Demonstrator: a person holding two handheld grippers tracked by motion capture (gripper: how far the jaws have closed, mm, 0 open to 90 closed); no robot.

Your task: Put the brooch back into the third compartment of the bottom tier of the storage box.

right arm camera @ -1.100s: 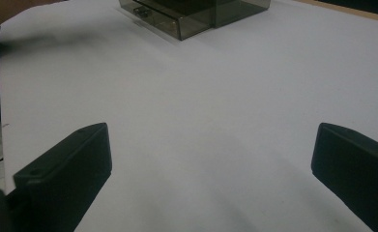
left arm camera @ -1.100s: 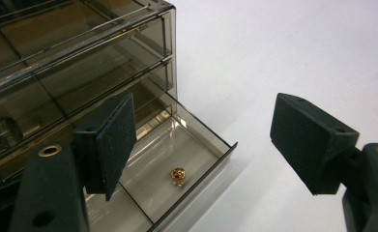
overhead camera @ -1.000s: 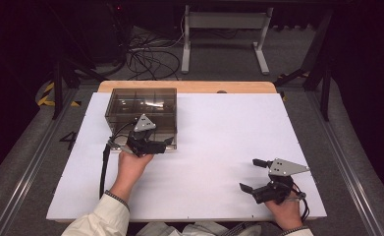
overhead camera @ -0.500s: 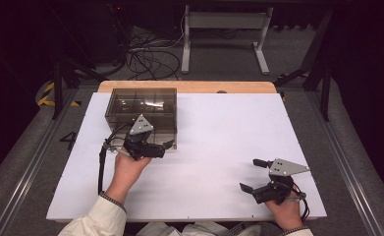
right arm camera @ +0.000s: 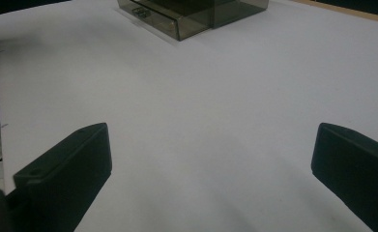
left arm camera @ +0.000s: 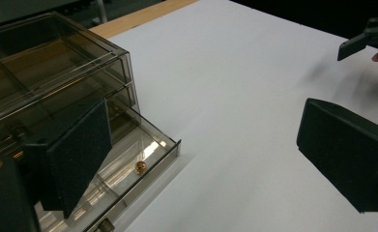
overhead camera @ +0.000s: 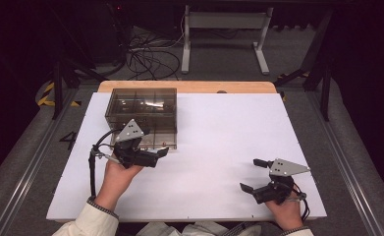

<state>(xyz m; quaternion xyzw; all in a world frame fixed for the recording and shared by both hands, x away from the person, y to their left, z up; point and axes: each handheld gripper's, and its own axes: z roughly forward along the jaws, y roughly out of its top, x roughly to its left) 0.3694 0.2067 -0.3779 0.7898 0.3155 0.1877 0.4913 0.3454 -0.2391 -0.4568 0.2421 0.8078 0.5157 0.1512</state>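
— Holding my left gripper [overhead camera: 162, 152] just off the front of the smoky transparent plastic drawer box [overhead camera: 141, 110], at its near right corner. Its jaws have just been opening and now stand wide apart, with nothing between them.

— And the box itself, where does it sit?

— On the far left part of the white table top [overhead camera: 219, 132], close to the pale wooden strip [overhead camera: 189, 86] along the far edge. Its bottom clear drawer [left arm camera: 150, 162] is pulled out toward me, as my left gripper view shows.

— Anything in that drawer?

— One small round brass-coloured bead [left arm camera: 140, 167] lies on the drawer floor, near the front wall. My left jaw pad hangs above the drawer, to the left of the bead; the other pad is out over bare white table. Neither pad touches the bead or the drawer.

— What about your right hand?

— My right gripper [overhead camera: 252, 174] is at the near right of the table, well apart from the box, pointing left across the surface. Its jaws are spread wide too and hold nothing; in my right gripper view, only plain white table lies between them, with the box [right arm camera: 191, 14] far ahead.

— Can the two grippers see each other?

— From my left gripper view, a jaw tip of the right gripper [left arm camera: 365, 41] peeks in at the upper right corner.
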